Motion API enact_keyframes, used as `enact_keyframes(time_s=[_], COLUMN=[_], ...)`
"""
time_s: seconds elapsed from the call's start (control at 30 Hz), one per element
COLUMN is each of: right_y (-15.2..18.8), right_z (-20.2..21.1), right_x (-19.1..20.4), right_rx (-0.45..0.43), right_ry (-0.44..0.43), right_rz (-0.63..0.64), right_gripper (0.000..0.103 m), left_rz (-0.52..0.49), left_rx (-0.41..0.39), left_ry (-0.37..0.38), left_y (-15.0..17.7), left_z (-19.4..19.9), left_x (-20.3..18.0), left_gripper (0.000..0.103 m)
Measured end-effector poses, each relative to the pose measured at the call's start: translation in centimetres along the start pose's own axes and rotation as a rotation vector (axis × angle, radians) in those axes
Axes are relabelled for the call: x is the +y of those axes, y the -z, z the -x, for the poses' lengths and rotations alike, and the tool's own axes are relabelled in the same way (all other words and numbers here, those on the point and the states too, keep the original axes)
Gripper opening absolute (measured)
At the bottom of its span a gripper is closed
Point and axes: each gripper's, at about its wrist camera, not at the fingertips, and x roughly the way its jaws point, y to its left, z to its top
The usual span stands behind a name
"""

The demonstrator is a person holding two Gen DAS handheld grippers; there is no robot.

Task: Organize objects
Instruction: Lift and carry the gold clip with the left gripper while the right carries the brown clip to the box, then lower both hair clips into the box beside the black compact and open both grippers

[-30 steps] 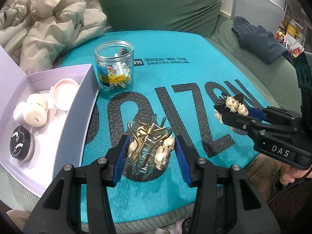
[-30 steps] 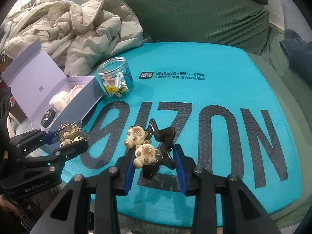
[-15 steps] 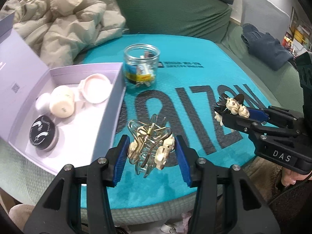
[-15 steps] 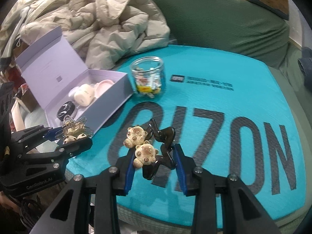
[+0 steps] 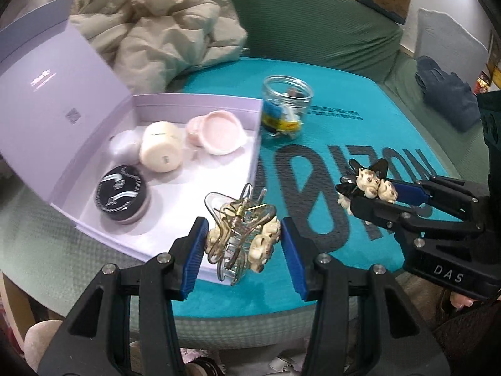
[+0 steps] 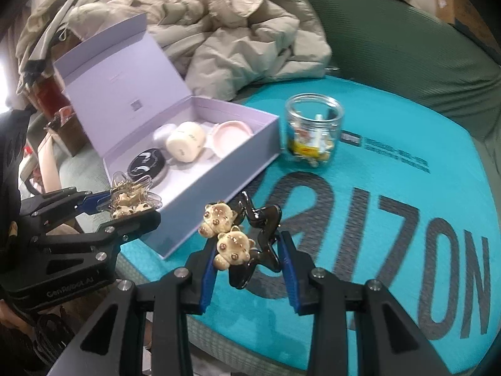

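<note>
Left wrist view: the open lilac box (image 5: 255, 144) at the teal mat's (image 5: 360, 100) left edge holds cosmetic jars, a glass jar (image 5: 286, 108) of small items beside it, and the left gripper (image 5: 242, 246) pinches a clear bear hair claw (image 5: 241, 235) over the box's near corner. Right wrist view: the right gripper (image 6: 249, 269) pinches a black bear hair claw (image 6: 244, 238) above the mat's near edge, a beige jacket (image 6: 225, 34) heaped behind the box.

Teal mat (image 5: 360, 131) with dark grey block lettering. Left of it, a lilac box (image 5: 94, 106), white inside, holds one black jar with white markings (image 5: 120, 192), one cream jar (image 5: 161, 150) and one pink lid (image 5: 219, 130). Clear hair claw (image 5: 241, 235) (gold spring, cream bears). Black hair claw (image 6: 253, 238), tan bears.
</note>
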Motion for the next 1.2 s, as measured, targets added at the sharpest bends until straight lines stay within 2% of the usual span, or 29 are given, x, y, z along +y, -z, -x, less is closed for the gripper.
enact_keyframes(time_s=[0.33,0.5,0.67,1.2], right_y=[-1.5,-2.2,-3.0,-6.2], right_z=[-2.1,-3.2,-3.7,-4.2], right_x=[2.9,4.5,4.9,6.8], right_rx=[0.023,0.041,0.047,0.033], right_ry=[-0.053,-0.071,-0.030,-0.100], right_rz=[0.073,0.112,0.138,0.200], right_gripper=[0.037,0.037,0.037,0.037], left_rz=[0.046,0.038,0.054,0.052], left_rx=[0.011,0.006,0.018,0.033], left_ry=[-0.065,-0.110,-0.120,-0.114], left_y=[0.4,0.5,0.3,-1.7], left_z=[0.3,0.5,0.3,-0.6], left_x=[3.2,4.4,5.9,8.0], left_gripper=[0.046,0.046,0.046,0.046])
